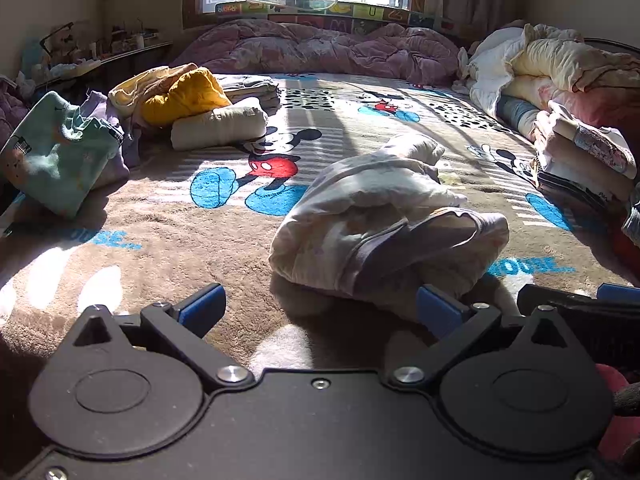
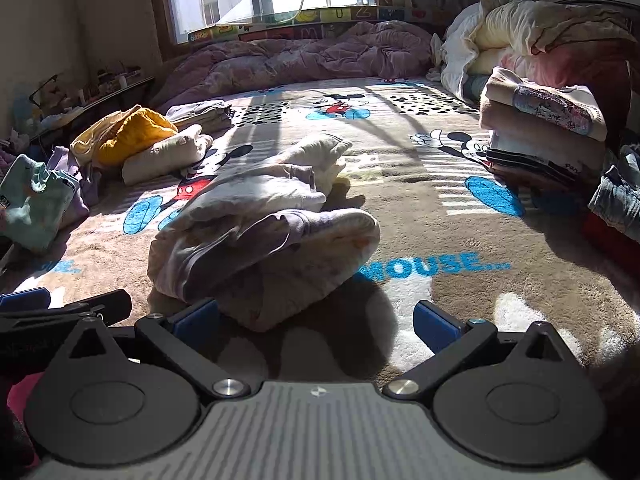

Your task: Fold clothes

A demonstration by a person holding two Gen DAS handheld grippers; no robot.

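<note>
A pale cream and lilac garment (image 1: 384, 220) lies bunched on the cartoon-mouse blanket (image 1: 160, 224), and the right wrist view shows the same garment (image 2: 264, 240) just ahead. My left gripper (image 1: 320, 308) is open, low over the blanket, its right blue finger (image 1: 438, 310) at the garment's near edge. My right gripper (image 2: 316, 320) is open too, with its left blue finger (image 2: 196, 320) against the garment's near hem. Neither holds anything. Each gripper's black frame shows at the edge of the other's view.
Unfolded clothes lie at the left: a mint top (image 1: 56, 156), a yellow garment (image 1: 180, 92) and a cream roll (image 1: 218, 124). A folded stack (image 2: 540, 128) stands at the right beside piled quilts (image 2: 540, 28). A mauve duvet (image 1: 320, 48) lies under the window.
</note>
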